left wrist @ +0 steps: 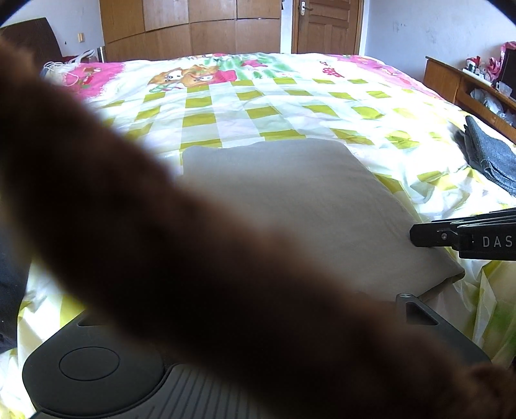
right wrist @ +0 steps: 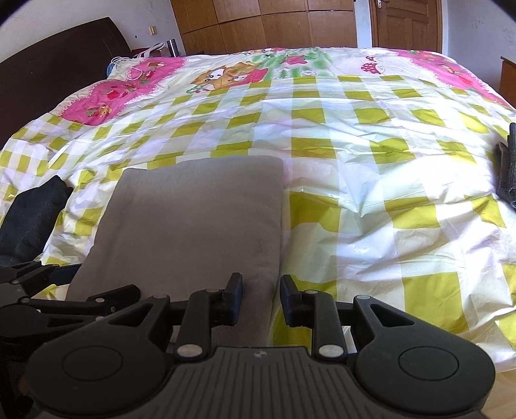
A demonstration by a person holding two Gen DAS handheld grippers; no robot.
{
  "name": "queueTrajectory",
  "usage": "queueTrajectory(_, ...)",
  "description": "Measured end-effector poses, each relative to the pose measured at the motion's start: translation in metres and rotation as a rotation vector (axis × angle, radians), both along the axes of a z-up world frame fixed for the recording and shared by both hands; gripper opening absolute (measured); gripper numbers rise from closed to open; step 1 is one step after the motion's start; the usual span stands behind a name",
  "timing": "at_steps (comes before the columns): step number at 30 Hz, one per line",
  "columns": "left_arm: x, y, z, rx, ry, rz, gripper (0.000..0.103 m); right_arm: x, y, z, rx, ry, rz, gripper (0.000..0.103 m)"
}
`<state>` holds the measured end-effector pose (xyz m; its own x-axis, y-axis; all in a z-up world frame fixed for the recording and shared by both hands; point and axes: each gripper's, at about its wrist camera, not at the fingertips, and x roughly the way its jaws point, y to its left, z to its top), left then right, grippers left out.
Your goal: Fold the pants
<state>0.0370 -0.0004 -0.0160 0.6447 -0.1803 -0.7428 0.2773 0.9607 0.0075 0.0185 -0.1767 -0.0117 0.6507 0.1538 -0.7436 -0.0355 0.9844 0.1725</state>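
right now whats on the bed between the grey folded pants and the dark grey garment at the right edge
Nothing: in the right wrist view only bare checked bedsheet lies between the folded pants and the dark garment.

Sunlit bedroom with a wide bed (right wrist: 322,129)
A wooden wardrobe (right wrist: 264,25) and a door (right wrist: 406,22) line the far white wall (left wrist: 435,29); a dark headboard (right wrist: 58,48) stands at left.

Checked bedspread (right wrist: 371,161), wooden wardrobe (left wrist: 193,29), door (left wrist: 325,25)

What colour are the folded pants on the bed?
Plain grey-beige pants, clearest in the right wrist view.
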Motion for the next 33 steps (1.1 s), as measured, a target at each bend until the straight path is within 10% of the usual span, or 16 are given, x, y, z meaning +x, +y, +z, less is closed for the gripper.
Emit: queueTrajectory(33, 0.002, 0.002, -0.002, -0.018, 0.038, -0.001, 0.076, 0.001, 0.001, -0.009, -0.006, 0.007, -0.010, 0.045)
